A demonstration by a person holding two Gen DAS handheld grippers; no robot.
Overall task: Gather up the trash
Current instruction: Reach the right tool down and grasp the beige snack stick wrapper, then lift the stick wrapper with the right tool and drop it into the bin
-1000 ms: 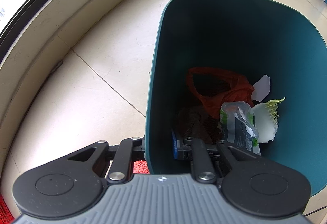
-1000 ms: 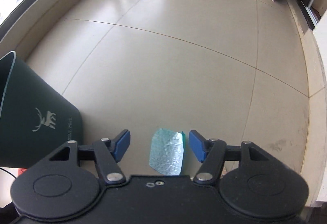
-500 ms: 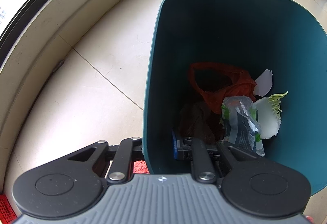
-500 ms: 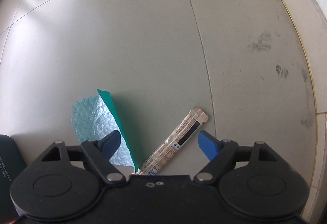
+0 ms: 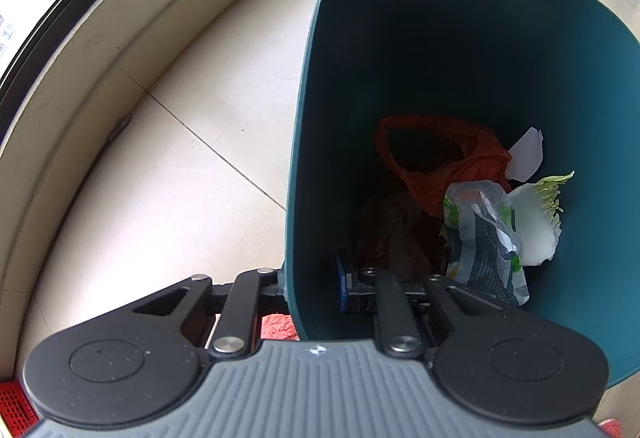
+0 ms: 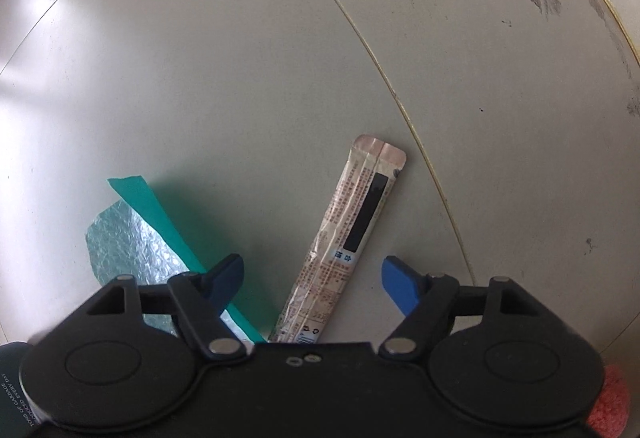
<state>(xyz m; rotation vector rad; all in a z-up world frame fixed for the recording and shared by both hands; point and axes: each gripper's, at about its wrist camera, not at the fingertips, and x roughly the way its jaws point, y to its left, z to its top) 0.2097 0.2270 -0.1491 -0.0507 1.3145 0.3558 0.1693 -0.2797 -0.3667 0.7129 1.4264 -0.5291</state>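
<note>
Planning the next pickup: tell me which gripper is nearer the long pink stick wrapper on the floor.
Right. The right gripper straddles the long pink stick wrapper, open; the left gripper clamps the teal bin.

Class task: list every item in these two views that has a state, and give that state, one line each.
Teal trash bin: upright, partly filled.
Left gripper: shut on the bin's rim.
Right gripper: open, jaws just narrowing, astride the wrapper.
Stick wrapper: flat on the floor, ungripped.
Foil scrap: lying crumpled on the floor.

Stick packet (image 6: 352, 234) lay on floor (image 6: 240, 58), foil wrapper (image 6: 124, 242) just left of it; bag (image 5: 440, 162) and pouch (image 5: 480, 238) inside bin (image 5: 304, 118).
</note>
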